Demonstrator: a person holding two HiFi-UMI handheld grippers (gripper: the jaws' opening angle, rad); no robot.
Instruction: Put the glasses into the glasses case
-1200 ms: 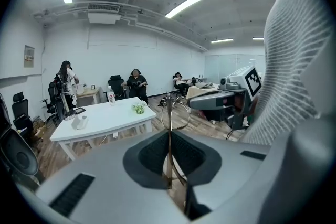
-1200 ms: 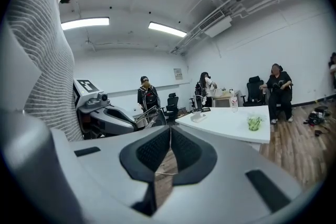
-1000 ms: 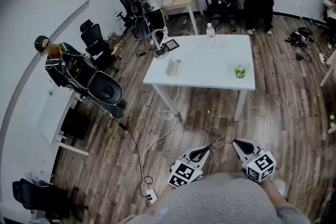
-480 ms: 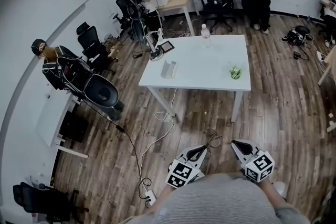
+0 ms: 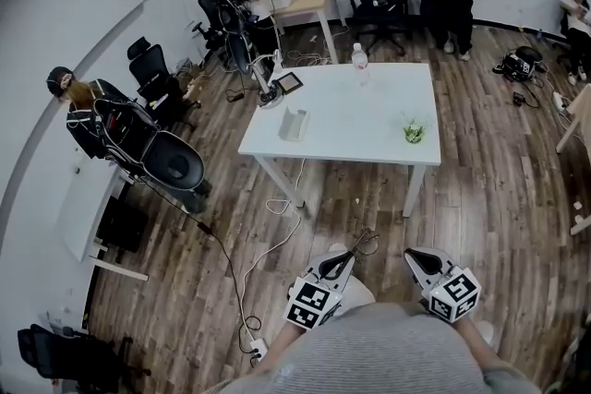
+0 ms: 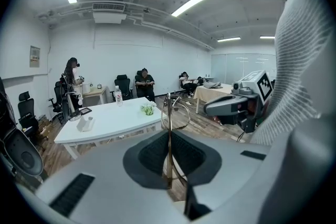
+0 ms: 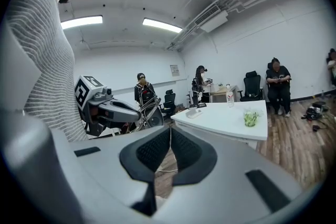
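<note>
My left gripper is shut on a pair of thin metal-framed glasses. They stick out past its tip over the wood floor. In the left gripper view the glasses stand upright, pinched between the dark pads of the left gripper. A pale open case lies on the white table well ahead, and shows as the case and the case in the gripper views. My right gripper is shut with nothing in it; its pads meet.
On the table stand a water bottle, a small green thing and a tablet on a stand. Cables trail across the floor. Office chairs and several people are at the left and back walls.
My left gripper has drifted a little to the left in the head view, still holding the glasses. The table has shifted slightly left in that view. The right gripper has stayed put.
</note>
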